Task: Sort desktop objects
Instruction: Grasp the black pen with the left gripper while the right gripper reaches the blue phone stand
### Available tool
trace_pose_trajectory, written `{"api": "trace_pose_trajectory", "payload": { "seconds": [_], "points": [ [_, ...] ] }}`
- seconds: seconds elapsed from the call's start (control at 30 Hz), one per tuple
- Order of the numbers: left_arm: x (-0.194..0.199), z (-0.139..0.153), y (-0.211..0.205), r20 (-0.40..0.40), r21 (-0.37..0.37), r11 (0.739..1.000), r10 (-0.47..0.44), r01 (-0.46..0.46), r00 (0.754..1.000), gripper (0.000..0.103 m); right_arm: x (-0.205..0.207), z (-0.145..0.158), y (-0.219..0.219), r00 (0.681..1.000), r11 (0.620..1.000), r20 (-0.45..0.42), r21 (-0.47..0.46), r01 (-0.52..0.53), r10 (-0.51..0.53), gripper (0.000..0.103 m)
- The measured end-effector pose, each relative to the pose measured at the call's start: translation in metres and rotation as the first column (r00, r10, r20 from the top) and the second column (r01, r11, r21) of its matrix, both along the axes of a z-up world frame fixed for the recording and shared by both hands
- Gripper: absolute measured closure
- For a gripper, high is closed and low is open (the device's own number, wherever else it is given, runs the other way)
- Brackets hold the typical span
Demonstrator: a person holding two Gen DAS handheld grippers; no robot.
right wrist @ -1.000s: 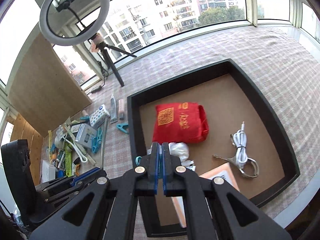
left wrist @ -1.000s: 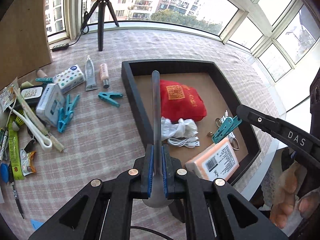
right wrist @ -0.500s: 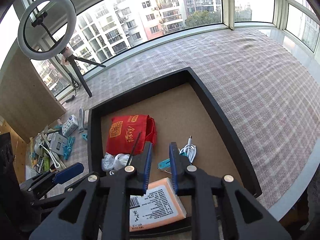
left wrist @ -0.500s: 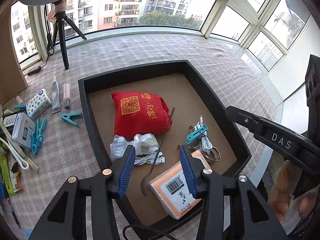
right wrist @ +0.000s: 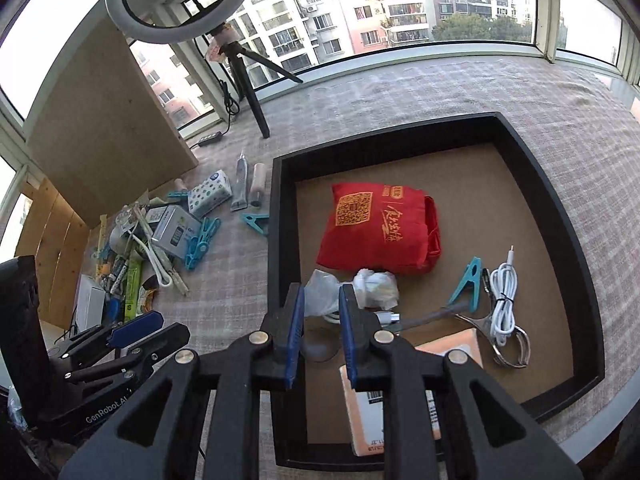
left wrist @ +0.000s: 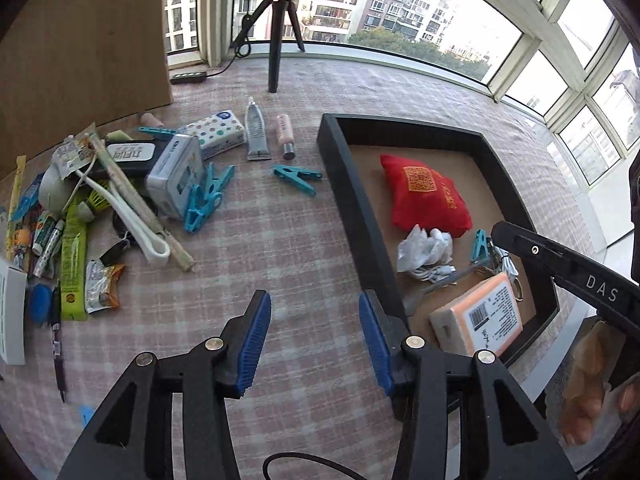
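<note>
While the left wrist view is looking out over a checked tablecloth [left wrist: 280,248] running to a curved bay of windows, I am holding the left gripper [left wrist: 314,334] released, its blue pads spread wide over bare cloth. Ahead-left of the fingers a heap of small clutter [left wrist: 120,200] is lying; a lone teal clip [left wrist: 298,176] is sitting straight ahead, and the black tray [left wrist: 360,216] is to the right.

Through the right wrist view I am hovering the right gripper [right wrist: 320,334] over the tray's near-left corner, jaws partly parted, gripping nothing. Only here is a grey metal spoon [right wrist: 400,326] showing fully, its bowl lying between the fingers, beside a red pouch [right wrist: 380,232], a white cable [right wrist: 506,300] and a ring light [right wrist: 180,0].
</note>
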State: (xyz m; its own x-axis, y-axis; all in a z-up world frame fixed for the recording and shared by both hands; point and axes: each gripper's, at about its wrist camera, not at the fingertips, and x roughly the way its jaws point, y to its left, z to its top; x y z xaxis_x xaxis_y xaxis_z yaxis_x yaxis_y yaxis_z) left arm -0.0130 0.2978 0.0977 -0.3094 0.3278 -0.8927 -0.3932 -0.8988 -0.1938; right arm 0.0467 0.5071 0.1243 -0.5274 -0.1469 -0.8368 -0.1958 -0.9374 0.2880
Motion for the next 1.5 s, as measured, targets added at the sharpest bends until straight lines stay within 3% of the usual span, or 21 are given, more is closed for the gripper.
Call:
{"api": "trace_pose_trajectory", "payload": {
  "seconds": [0.2,0.3,0.37,0.53,0.67,0.8,0.97,1.1,1.17,1.4,1.5],
  "points": [
    [-0.003,-0.015,-0.087,0.013,-0.045,0.99,0.137,-0.137,0.99,0.06,-0.011,-0.008,-0.071,0.983,0.983,0.002,-0.016,-0.183,0.183,0.085],
    [-0.003,-0.024,-0.132,0.031,-0.061,0.978,0.204,-0.201,0.979,0.06,-0.012,-0.013,-0.117,0.947,0.947,0.009,-0.011,-0.322,0.322,0.08],
    [-0.004,-0.029,-0.16,0.034,-0.084,0.969,0.237,-0.233,0.971,0.06,-0.01,-0.019,-0.151,0.896,0.897,0.025,0.006,-0.443,0.443,0.072],
    [-0.008,-0.051,-0.222,0.074,-0.139,0.953,0.28,-0.268,0.957,0.06,0.011,-0.035,-0.233,0.731,0.723,0.053,0.12,-0.681,0.68,0.067],
    [-0.013,-0.067,-0.252,0.107,-0.15,0.948,0.297,-0.28,0.949,0.06,0.023,-0.054,-0.284,0.61,0.592,0.1,0.165,-0.789,0.786,0.062],
    [-0.017,-0.077,-0.255,0.121,-0.156,0.958,0.261,-0.241,0.958,0.06,0.028,-0.072,-0.318,0.526,0.497,0.148,0.193,-0.846,0.838,0.062],
    [-0.025,-0.088,-0.252,0.136,-0.162,0.962,0.241,-0.219,0.961,0.061,0.027,-0.085,-0.341,0.464,0.433,0.168,0.191,-0.881,0.87,0.061],
    [-0.034,-0.097,-0.25,0.142,-0.182,0.962,0.23,-0.203,0.963,0.063,0.023,-0.092,-0.354,0.421,0.394,0.172,0.168,-0.903,0.891,0.049],
    [-0.038,-0.102,-0.25,0.152,-0.183,0.963,0.224,-0.195,0.963,0.071,0.021,-0.096,-0.359,0.408,0.38,0.18,0.17,-0.909,0.895,0.049],
    [-0.054,-0.106,-0.246,0.123,-0.18,0.968,0.197,-0.173,0.973,0.073,0.014,-0.106,-0.37,0.367,0.322,0.21,0.222,-0.92,0.906,0.049],
    [-0.056,-0.105,-0.24,0.107,-0.18,0.971,0.179,-0.158,0.978,0.079,0.009,-0.113,-0.372,0.356,0.31,0.227,0.214,-0.926,0.907,0.049]
  ]
}}
